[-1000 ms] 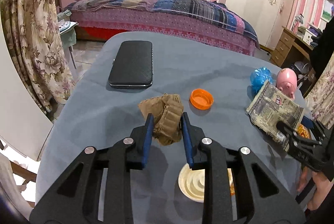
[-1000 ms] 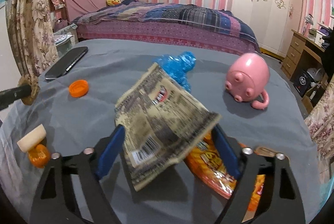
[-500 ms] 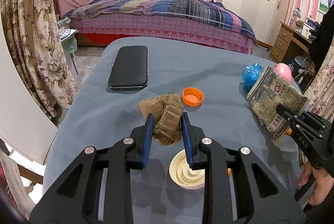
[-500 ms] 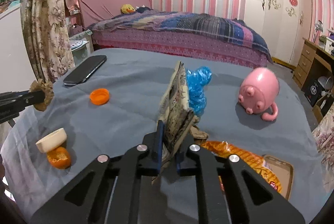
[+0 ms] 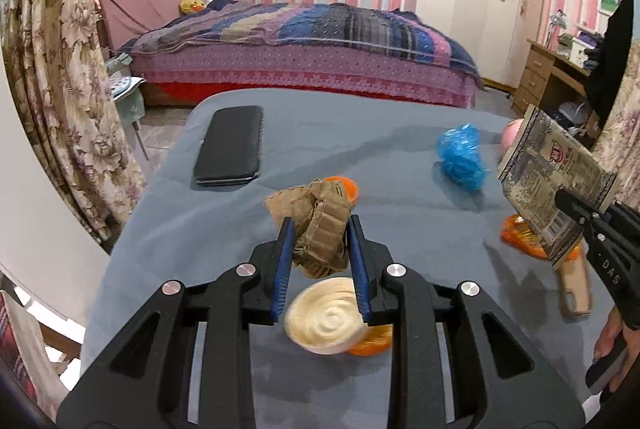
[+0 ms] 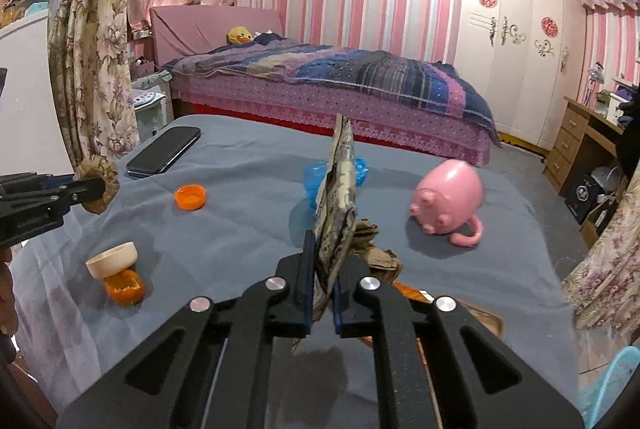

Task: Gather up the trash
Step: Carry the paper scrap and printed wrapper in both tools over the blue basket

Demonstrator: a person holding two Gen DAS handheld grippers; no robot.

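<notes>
The left tongs are matte black plastic, built of angular arms with triangular cut-outs, round silver screws at the joints and blue ribbed pads lining the fingers. The right tongs match them; in the left view their side carries white lettering. A dark sleeve shows at the right edge.

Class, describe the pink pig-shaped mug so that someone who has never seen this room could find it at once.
Start at the grey-covered table in front of the bed. On its right side, beyond the crumpled blue plastic, lies the pink mug, tipped on its side. Nothing else there has a snout and curly tail handle.
</notes>
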